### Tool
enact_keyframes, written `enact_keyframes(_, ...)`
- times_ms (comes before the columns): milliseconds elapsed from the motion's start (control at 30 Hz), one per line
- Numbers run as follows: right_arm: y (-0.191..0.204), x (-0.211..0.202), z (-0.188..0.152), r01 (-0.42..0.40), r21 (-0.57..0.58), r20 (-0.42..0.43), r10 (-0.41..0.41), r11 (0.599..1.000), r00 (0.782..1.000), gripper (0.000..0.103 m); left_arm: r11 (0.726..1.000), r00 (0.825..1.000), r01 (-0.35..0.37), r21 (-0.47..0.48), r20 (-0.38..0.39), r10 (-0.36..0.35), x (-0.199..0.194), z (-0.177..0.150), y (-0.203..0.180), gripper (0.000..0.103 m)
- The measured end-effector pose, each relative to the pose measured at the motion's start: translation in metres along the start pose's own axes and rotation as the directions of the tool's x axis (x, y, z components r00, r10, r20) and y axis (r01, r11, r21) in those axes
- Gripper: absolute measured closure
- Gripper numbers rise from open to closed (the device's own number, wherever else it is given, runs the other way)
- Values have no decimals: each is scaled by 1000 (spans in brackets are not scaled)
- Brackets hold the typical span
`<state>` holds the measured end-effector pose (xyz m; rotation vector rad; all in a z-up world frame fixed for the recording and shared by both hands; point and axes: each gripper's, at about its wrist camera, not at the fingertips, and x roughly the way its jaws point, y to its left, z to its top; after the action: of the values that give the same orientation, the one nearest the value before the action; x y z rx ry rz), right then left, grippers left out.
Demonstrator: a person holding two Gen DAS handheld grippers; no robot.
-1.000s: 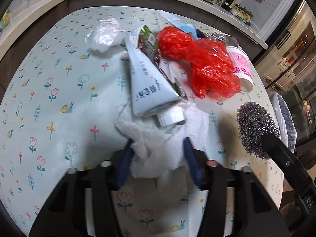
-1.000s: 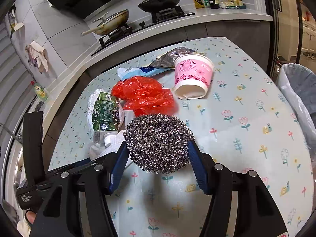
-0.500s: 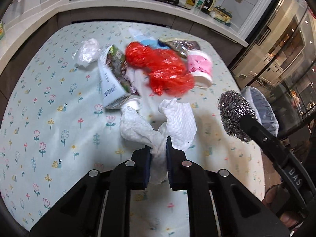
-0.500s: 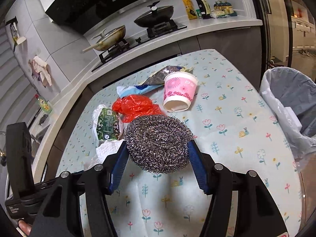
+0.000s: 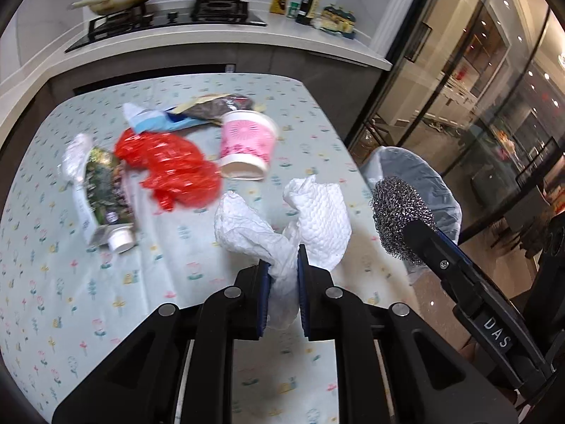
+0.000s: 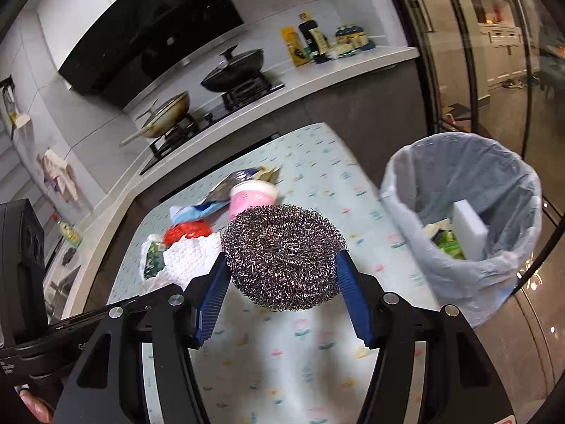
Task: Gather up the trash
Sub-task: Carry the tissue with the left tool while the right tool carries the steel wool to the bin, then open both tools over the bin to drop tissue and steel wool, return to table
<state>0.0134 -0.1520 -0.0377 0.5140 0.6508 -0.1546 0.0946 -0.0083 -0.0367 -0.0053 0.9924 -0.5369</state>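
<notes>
- Left gripper (image 5: 283, 275) was clamped tight on a crumpled white paper towel (image 5: 282, 226), which hung above the flower-print tablecloth table (image 5: 88, 282) near its right edge.
- Right gripper (image 6: 282, 282) had its blue pads squeezing a round steel-wool scouring ball (image 6: 284, 256), held up over the table's near right corner.
- Just past that edge stood the white bag-lined trash bin (image 6: 459, 282), close beside the table, with open floor and glass doors beyond it.
- The tablecloth in front of both grippers was mostly bare; the leftover litter sat farther back: a crinkled red plastic bag (image 5: 173, 173), a pink paper cup (image 5: 247, 145) tipped on its side, and a white squeeze tube (image 5: 102, 208) with a green label.
- Only the right wrist view looked into the bin: a white foam block (image 6: 469, 229) and some green scraps lay inside.
- Only the left wrist view showed the tube's cap clearly.
</notes>
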Motion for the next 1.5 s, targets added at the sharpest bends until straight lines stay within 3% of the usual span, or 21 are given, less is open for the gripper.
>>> enact_keyframes(500,-119,-22,32,140,158,68,-153,977,986,44,979,994,106,176,-56,-97,66,39,-126,89)
enact_keyframes(867,-168,-19,45,208,228,72,-230,951,971,44,958,981,178,226,-119,-154,116,68,-187,88)
enact_keyframes(933,-172,-14,46,209,234,67,-230,949,971,44,955,982,174,241,-116,-150,119,72,-195,85)
enact_keyframes(1000,-174,-8,48,207,243,60,-228,948,972,44,954,984,166,248,-108,-143,122,75,-199,72)
enact_keyframes(1167,-173,3,53,194,251,53,-214,948,975,39,961,984,170,216,-94,-152,121,82,-195,54)
enact_keyframes(1500,-158,1,53,184,231,62,-204,955,977,39,971,990,137,196,-45,-131,107,87,-176,46)
